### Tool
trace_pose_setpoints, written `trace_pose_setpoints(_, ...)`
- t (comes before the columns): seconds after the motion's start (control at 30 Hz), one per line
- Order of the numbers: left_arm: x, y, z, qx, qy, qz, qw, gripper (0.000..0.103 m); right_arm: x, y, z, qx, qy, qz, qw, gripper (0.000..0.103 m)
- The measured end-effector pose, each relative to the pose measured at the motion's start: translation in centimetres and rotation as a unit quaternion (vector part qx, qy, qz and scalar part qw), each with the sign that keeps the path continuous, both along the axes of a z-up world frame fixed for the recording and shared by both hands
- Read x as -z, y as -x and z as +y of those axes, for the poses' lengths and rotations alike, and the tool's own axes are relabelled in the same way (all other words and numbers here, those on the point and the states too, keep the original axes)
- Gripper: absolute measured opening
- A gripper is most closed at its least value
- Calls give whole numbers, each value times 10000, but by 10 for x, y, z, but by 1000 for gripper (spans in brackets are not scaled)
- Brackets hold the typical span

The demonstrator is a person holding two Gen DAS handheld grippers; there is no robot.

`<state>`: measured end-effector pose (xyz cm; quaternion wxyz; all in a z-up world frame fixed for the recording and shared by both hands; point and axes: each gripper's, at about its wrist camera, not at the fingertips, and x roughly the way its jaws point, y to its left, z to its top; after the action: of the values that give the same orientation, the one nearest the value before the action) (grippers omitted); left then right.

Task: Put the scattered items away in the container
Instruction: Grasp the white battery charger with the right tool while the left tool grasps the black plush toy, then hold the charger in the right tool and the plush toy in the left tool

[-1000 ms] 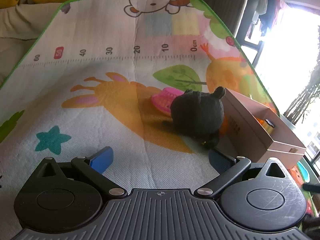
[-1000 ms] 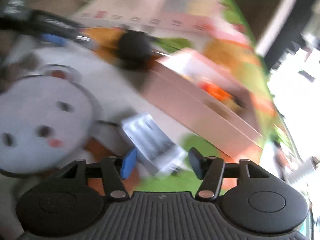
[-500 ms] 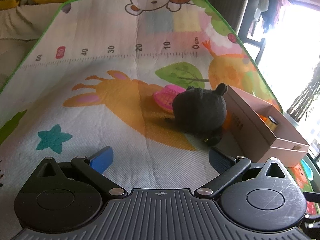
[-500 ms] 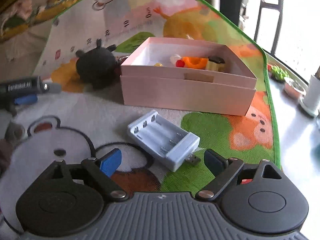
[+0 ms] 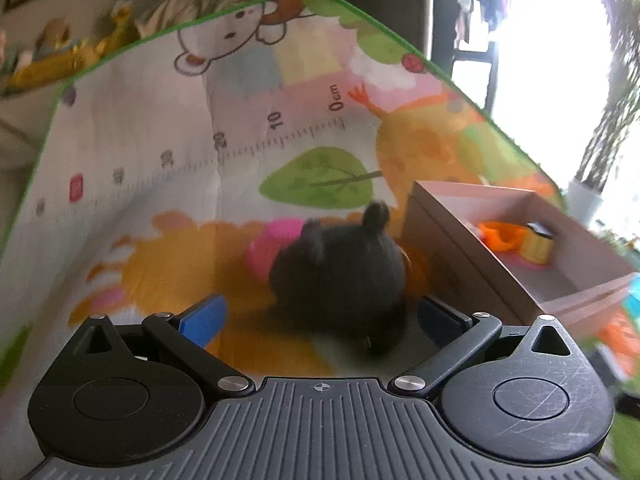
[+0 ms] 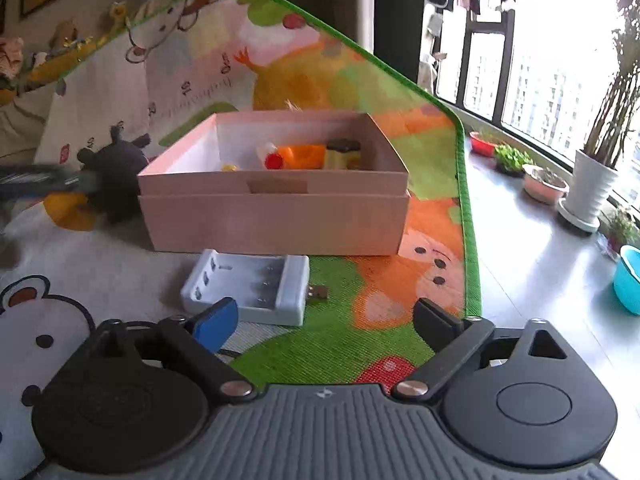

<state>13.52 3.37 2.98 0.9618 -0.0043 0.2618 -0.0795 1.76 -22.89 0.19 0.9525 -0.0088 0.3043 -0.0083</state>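
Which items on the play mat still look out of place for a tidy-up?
The black plush toy, a pink item behind it, and the white battery charger lie outside the pink box.

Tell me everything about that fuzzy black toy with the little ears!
The black plush toy is round, dark and fuzzy-looking, with two small rounded ears on top. It sits on the colourful play mat, close beside the pink cardboard box, though whether they touch is unclear. A pink item lies just behind it, and something orange peeks out at its side. The left gripper is open, fingers on either side of the toy, not yet squeezing it. The toy looks a bit blurry, so no face is visible.
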Motion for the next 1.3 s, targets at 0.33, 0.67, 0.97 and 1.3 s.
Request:
trace_pose_setpoints(0.33,13,-41,-24,-154,-257,37,9995,89,3,-5,-21,180,-668,215,9974,97)
trace_pose_setpoints(0.67,-7,82,-6,704,39,61,9975,90,3,-3,-19,128,-644,159,9977,99)
trace_pose_setpoints(0.97,20,123,-1,706,502,379,9955,100,2,-2,-10,88,-341,124,9993,100)
trace_pose_setpoints(1.3,29,121,12,541,1006,609,9916,103,-5,-21,31,-237,-94,104,9996,100)
